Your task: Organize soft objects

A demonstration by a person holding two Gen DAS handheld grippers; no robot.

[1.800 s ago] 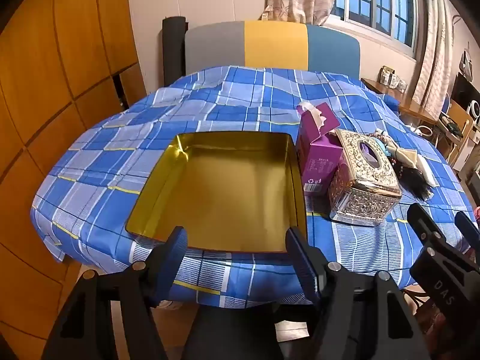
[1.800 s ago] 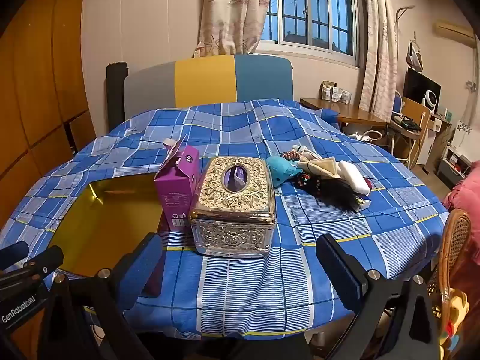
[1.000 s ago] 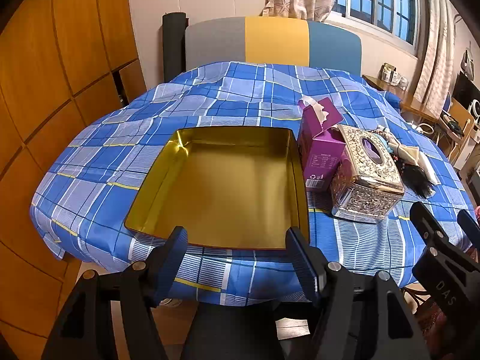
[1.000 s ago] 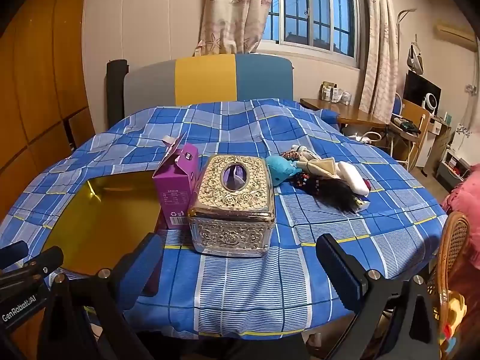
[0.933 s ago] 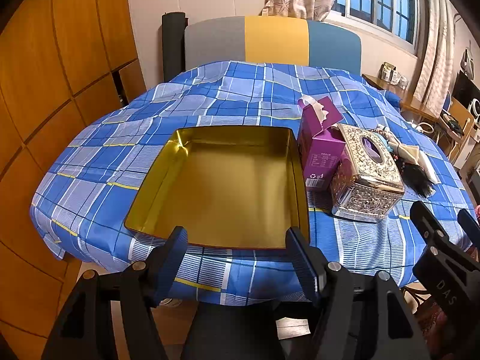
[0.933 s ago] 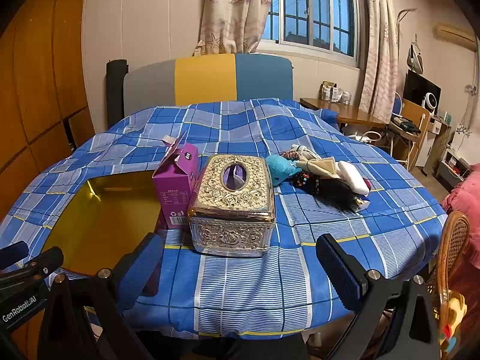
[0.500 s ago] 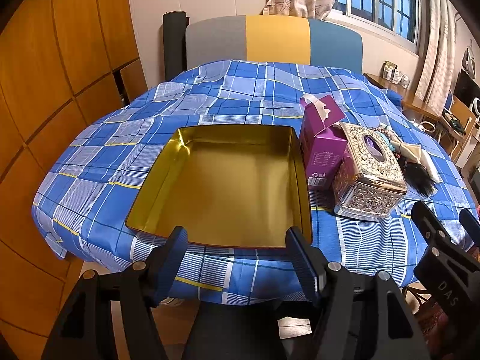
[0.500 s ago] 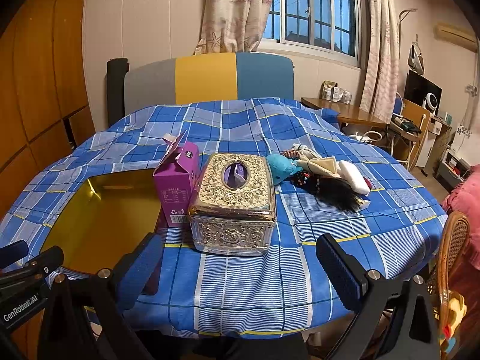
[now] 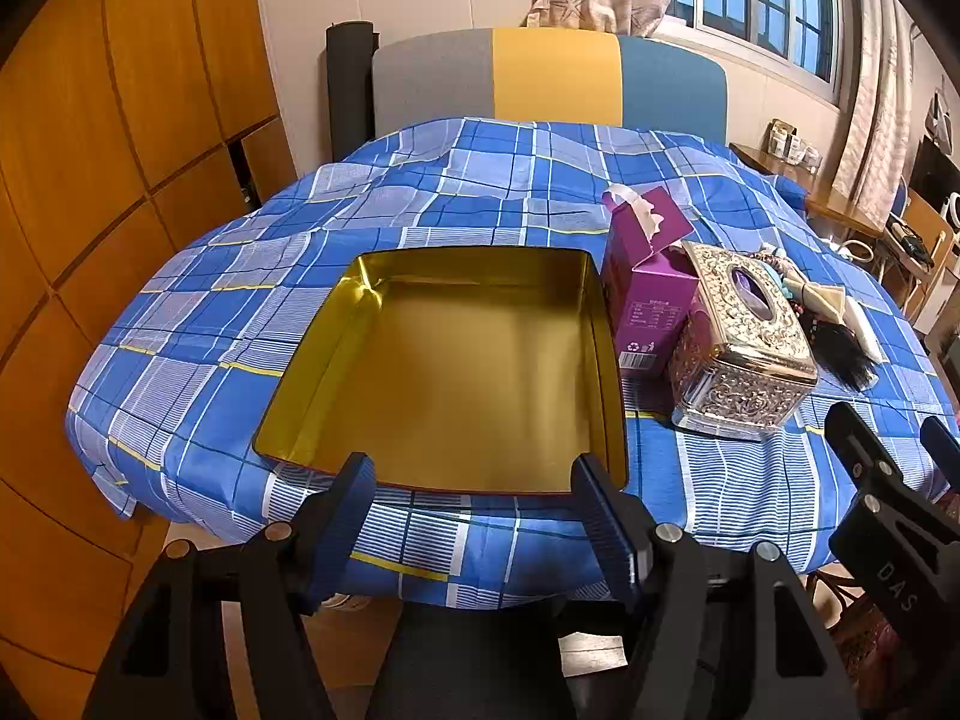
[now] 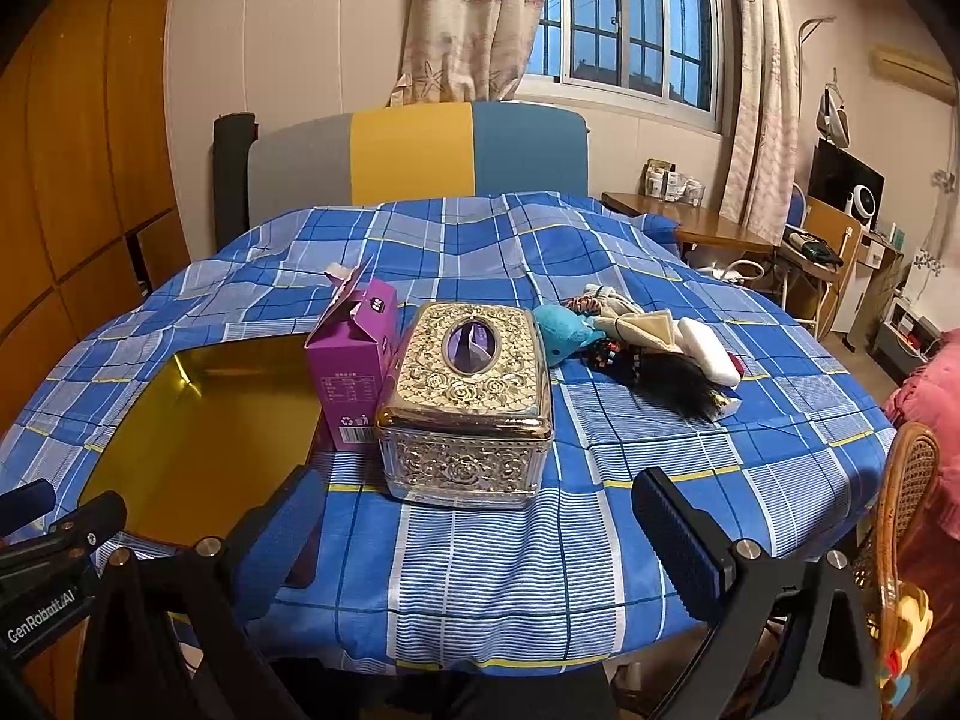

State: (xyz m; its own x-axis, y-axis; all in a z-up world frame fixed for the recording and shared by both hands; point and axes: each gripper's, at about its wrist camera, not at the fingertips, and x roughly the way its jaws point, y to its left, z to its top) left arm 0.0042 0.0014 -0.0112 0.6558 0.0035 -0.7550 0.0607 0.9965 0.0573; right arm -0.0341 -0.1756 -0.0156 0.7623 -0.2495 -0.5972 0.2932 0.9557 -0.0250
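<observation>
Worktop (image 9: pixel 198 312): round, covered by a blue plaid cloth that hangs over its edges.
Gold tin tray (image 9: pixel 312 414): shallow, rectangular, bare inside; it lies at the near left edge of the worktop.
Purple carton (image 10: pixel 354 369): upright with its top flap open, touching the tray's right wall.
Ornate metal tissue box (image 10: pixel 468 402): gold and silver relief with an oval slot on top; it stands just right of the purple carton, near the middle of the near edge.
Soft objects (image 10: pixel 636 348): one heap toward the right edge of the worktop, behind the tissue box and well apart from the tray.
Heap contents: a teal plush (image 10: pixel 561 333) nearest the tissue box, a cream bow (image 10: pixel 645 327), a tuft of black hair (image 10: pixel 684 384) and a white pad (image 10: pixel 708 354).
Left hand-held gripper (image 9: pixel 474 501): jaws wide with nothing between them, hanging off the near edge just in front of the tray.
Right hand-held gripper (image 10: pixel 477 525): jaws wide with nothing between them, hanging off the near edge in front of the tissue box.
Background: a grey, yellow and blue chair back (image 10: pixel 414 150) beyond the far edge, below a curtained window (image 10: pixel 624 18).
</observation>
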